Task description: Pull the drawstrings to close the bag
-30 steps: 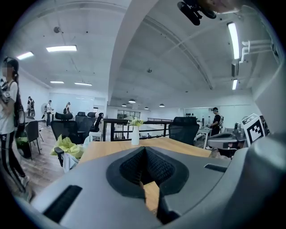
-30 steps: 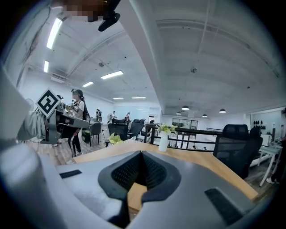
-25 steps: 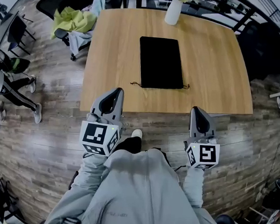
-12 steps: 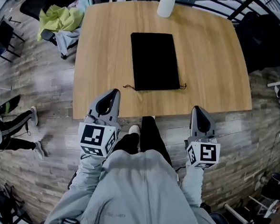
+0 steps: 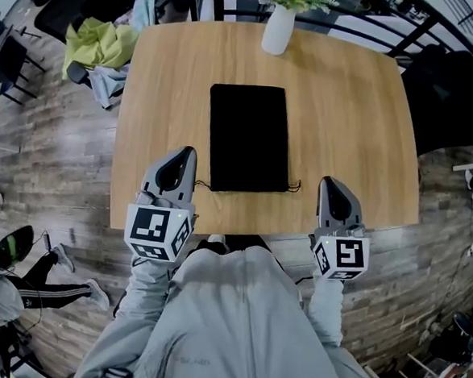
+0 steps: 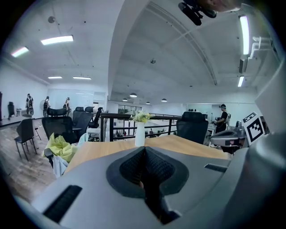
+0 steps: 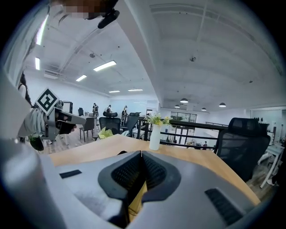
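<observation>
- You have stepped up to the worktop (image 5: 347, 111). A second ago both tools hung over the floor short of its near edge; now the left gripper (image 5: 184, 153) and the right gripper (image 5: 331, 183) reach over that edge.
- The black bag (image 5: 249, 136) lies flat in the middle of the worktop, its corded end toward you. It now sits between the two tools instead of well ahead of them.
- Both pairs of jaws are pressed together with nothing in them, as each gripper view shows, so no pull has begun. You are only arriving at the task.
- My reading: the next step needs the jaws spread before either tool can take a cord.
- Count: one bag.
- Count: two drawstring ends, the left cord (image 5: 200, 184) just beside your left tool and the right cord (image 5: 296, 185) near your right tool.
- Count: one white vase (image 5: 278, 29) with flowers at the far edge.
- Count: two grippers, each with one marker cube.
</observation>
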